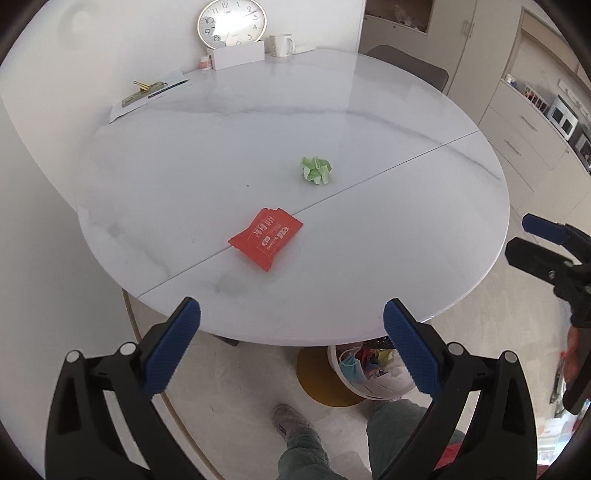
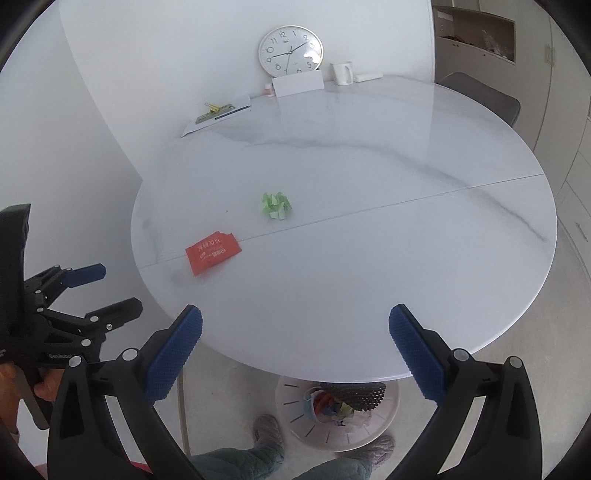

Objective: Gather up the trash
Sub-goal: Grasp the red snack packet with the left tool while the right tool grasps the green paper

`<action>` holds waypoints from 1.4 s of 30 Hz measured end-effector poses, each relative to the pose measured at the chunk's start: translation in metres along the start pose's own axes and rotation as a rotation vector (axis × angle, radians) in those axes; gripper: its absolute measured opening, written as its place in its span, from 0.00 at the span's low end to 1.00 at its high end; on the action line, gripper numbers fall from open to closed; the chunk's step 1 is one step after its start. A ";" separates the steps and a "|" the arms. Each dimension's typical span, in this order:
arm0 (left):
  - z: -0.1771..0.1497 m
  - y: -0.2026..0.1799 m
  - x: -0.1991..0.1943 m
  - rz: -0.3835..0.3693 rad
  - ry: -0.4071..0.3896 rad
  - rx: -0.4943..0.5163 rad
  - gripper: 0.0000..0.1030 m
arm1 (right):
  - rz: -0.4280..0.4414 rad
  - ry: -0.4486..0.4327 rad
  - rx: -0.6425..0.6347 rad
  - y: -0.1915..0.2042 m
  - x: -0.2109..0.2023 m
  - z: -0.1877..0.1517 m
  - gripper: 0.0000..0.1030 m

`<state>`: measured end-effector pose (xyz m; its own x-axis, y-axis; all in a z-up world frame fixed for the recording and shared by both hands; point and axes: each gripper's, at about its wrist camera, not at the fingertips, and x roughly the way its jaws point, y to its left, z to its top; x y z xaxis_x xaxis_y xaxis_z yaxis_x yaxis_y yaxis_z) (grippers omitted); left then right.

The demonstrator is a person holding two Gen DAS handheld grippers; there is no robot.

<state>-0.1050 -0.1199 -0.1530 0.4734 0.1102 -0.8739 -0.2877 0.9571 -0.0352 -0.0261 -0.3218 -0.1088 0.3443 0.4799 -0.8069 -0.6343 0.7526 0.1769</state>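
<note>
Blue ribbed pads stand wide apart on both tools, with nothing between them: the left gripper point(image 1: 291, 317) and the right gripper point(image 2: 295, 325) are both released and empty, each held over the near rim of the round white marble table point(image 1: 369, 258) and tilted down toward it. Just beyond the left gripper, near the table's seam, lies a flat red wrapper point(image 1: 266, 236); farther in, past the seam and near the table's middle, sits a crumpled green paper ball point(image 1: 316, 170). Under the table's near edge stands a white bin point(image 2: 295, 424) with scraps already in it. Judging from this, some trash is binned and the reach for the next piece is in hand. The next move probably calls for lowering one gripper over the wrapper, which lies so flat that pinching an edge may be hard, or going further in for the ball. At the table's far side a clock point(image 1: 232, 23), a mug point(image 1: 280, 45) and papers point(image 1: 147, 96) look like keepers.
</note>
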 end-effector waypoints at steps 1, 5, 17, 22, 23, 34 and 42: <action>0.003 0.003 0.010 -0.003 0.007 0.021 0.92 | -0.009 -0.001 0.008 0.004 0.002 0.003 0.98; 0.018 0.013 0.047 -0.015 0.039 0.074 0.92 | -0.035 0.021 0.009 0.015 0.022 0.017 0.98; 0.056 0.010 0.154 -0.006 0.107 0.138 0.59 | -0.030 0.119 0.002 -0.009 0.117 0.065 0.98; 0.061 0.006 0.156 -0.029 0.102 0.136 0.46 | -0.013 0.129 0.003 -0.015 0.133 0.077 0.98; 0.061 0.004 0.156 -0.029 0.101 0.141 0.46 | -0.007 0.127 0.006 -0.015 0.134 0.079 0.98; 0.062 0.008 0.143 -0.085 0.091 0.101 0.36 | 0.001 0.120 0.020 -0.008 0.134 0.087 0.98; 0.056 0.030 0.090 -0.076 0.056 -0.005 0.36 | 0.014 0.128 -0.022 0.015 0.143 0.094 0.98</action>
<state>-0.0243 -0.0662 -0.2059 0.4468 0.0221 -0.8944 -0.2572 0.9607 -0.1048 0.0781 -0.1993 -0.1684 0.2449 0.4281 -0.8699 -0.6538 0.7355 0.1779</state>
